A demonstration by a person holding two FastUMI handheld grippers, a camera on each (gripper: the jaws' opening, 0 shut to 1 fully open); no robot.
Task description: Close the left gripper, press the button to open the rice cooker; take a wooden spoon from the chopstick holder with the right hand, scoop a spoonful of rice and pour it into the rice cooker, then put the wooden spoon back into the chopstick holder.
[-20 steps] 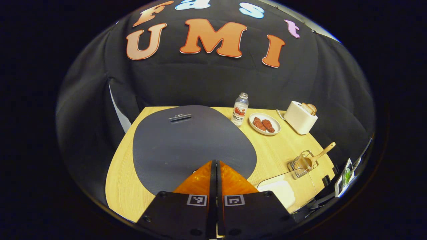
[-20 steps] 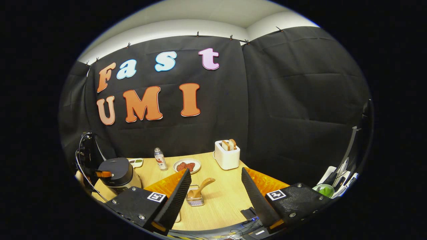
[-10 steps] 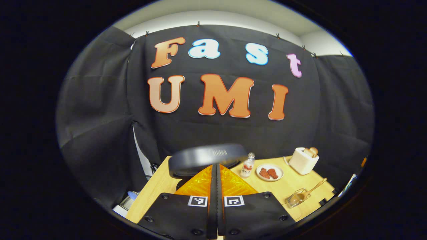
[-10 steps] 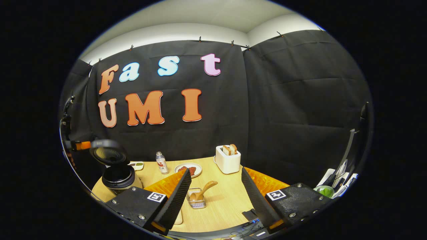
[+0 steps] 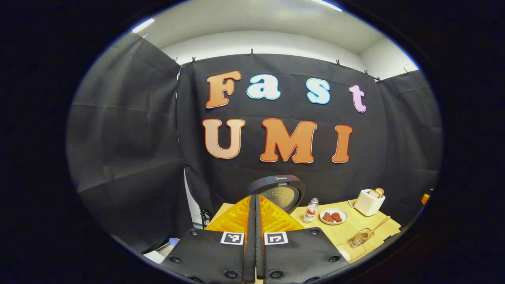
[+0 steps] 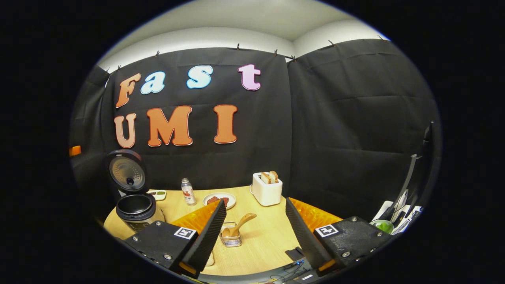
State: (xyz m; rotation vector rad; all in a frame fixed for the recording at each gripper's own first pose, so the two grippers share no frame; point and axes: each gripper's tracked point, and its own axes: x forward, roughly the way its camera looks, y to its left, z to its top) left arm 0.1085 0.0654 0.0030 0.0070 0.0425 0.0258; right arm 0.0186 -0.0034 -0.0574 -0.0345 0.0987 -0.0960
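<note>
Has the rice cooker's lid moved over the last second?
Yes. In the right gripper view the lid was shut flat on the rice cooker; now it stands swung up and back, its top edge well above the bottle beside it.

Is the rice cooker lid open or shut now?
Open. The lid stands upright behind the rice cooker, showing its inner side, and the pot's round mouth is uncovered.
</note>
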